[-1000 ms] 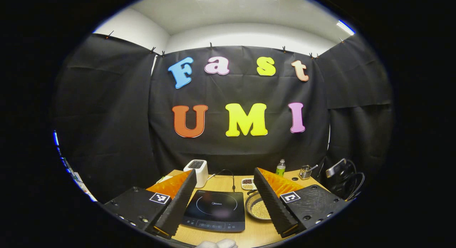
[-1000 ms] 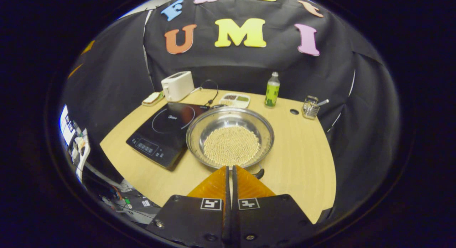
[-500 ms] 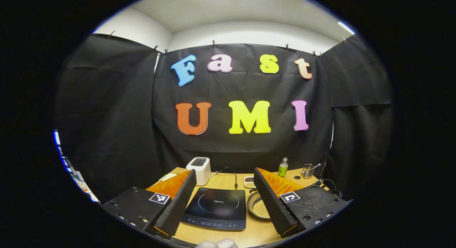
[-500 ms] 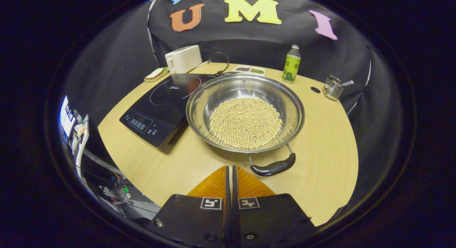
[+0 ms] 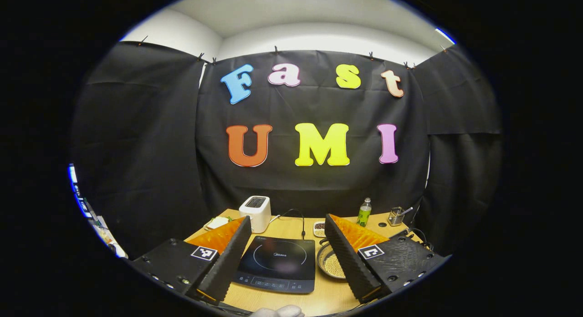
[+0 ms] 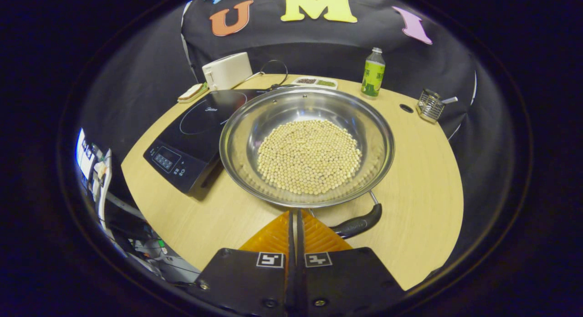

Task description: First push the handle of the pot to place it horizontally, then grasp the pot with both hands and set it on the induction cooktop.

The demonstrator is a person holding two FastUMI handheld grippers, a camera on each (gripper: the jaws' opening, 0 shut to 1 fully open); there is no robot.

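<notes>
Two sets of tongs were in play. The right tongs (image 6: 294, 213), pressed together and empty, sat just before the steel pot (image 6: 307, 146) of beans. Its black handle (image 6: 360, 223) lay just right of their tips, long axis slanting. A sideways nudge seemed best. The left tongs (image 5: 288, 226) gaped wide, empty, above the induction cooktop (image 5: 278, 264).

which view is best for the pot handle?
The right gripper view: the pot is seen whole from above, and its near handle lies just past the shut right hand-held gripper. The left gripper view gives a small slice of the pot behind one finger.
</notes>
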